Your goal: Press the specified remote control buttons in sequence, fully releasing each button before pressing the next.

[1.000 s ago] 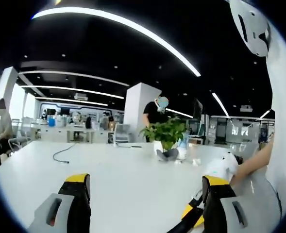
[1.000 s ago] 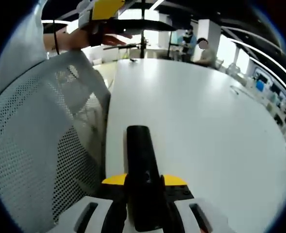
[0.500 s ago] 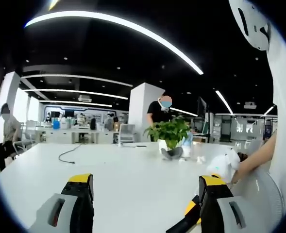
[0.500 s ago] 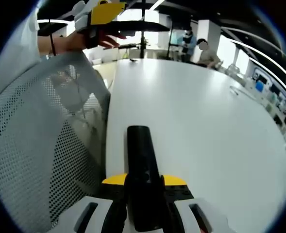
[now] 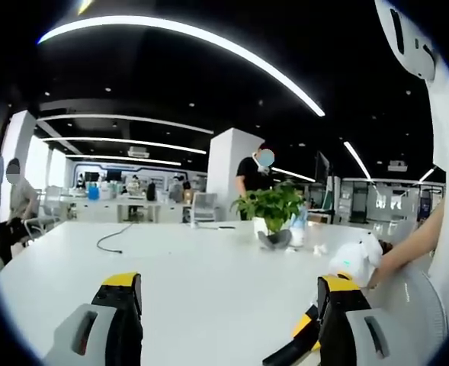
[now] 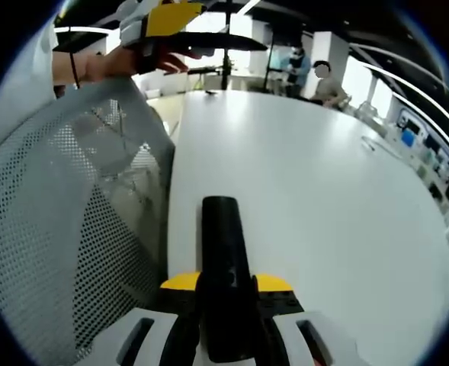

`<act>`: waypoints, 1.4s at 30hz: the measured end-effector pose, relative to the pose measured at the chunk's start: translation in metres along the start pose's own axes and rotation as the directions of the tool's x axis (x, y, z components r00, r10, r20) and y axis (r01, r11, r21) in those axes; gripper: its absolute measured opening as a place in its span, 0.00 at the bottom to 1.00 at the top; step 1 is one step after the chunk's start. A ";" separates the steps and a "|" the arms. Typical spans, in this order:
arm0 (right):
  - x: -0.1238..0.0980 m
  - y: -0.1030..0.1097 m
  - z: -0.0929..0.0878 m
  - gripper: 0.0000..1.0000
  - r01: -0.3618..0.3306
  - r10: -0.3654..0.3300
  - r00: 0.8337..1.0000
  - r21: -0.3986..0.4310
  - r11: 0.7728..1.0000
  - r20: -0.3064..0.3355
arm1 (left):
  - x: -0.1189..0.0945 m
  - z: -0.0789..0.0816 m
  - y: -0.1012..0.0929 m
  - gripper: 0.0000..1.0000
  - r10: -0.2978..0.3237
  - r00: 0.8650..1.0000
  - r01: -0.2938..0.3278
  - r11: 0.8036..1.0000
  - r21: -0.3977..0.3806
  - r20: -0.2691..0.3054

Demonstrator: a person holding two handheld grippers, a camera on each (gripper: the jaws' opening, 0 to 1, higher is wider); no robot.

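Right tongs (image 6: 226, 335) clamp the black remote (image 6: 222, 259) above the white desk (image 6: 323, 191), apparently steadying it for button presses, while the left tongs (image 5: 228, 320), jaws wide and empty, hover beyond the remote, well short of the plant (image 5: 272, 206).

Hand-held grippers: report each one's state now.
Left hand-held gripper: open, holding nothing.
Right hand-held gripper: shut on the long black plastic remote control.
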State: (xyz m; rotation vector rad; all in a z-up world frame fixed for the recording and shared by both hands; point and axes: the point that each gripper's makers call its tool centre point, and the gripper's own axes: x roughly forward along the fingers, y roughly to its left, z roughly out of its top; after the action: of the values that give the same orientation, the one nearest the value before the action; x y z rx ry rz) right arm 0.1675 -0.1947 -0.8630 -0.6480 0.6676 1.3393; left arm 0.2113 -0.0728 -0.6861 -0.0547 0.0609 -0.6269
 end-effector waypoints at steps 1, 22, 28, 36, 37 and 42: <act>0.000 0.000 0.000 0.22 -0.001 0.001 1.000 0.001 1.000 0.000 | 0.000 0.000 0.000 1.00 -0.001 1.000 0.001 1.000 0.002 -0.002; 0.000 -0.002 0.001 0.21 0.003 -0.003 1.000 -0.005 1.000 -0.003 | 0.000 -0.003 0.000 1.00 -0.009 1.000 0.009 1.000 0.000 -0.008; -0.001 -0.004 0.001 0.21 0.004 -0.004 1.000 -0.007 1.000 -0.012 | 0.000 -0.002 0.001 1.00 -0.008 1.000 0.008 1.000 -0.002 -0.005; -0.002 -0.008 -0.001 0.21 0.009 -0.009 1.000 0.000 1.000 -0.019 | 0.000 -0.004 0.004 1.00 -0.005 1.000 0.005 1.000 -0.020 -0.008; -0.002 -0.008 -0.001 0.21 0.010 -0.010 1.000 0.003 1.000 -0.019 | 0.000 -0.004 0.004 1.00 -0.006 1.000 0.006 1.000 -0.022 -0.007; -0.002 -0.011 -0.002 0.21 0.016 -0.016 1.000 0.008 1.000 -0.026 | 0.000 -0.005 0.004 1.00 -0.008 1.000 0.008 1.000 -0.030 -0.013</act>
State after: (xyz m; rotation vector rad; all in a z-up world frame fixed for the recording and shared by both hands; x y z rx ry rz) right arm 0.1779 -0.1989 -0.8628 -0.6637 0.6877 1.3147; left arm 0.2136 -0.0699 -0.6915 -0.0795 0.0824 -0.6343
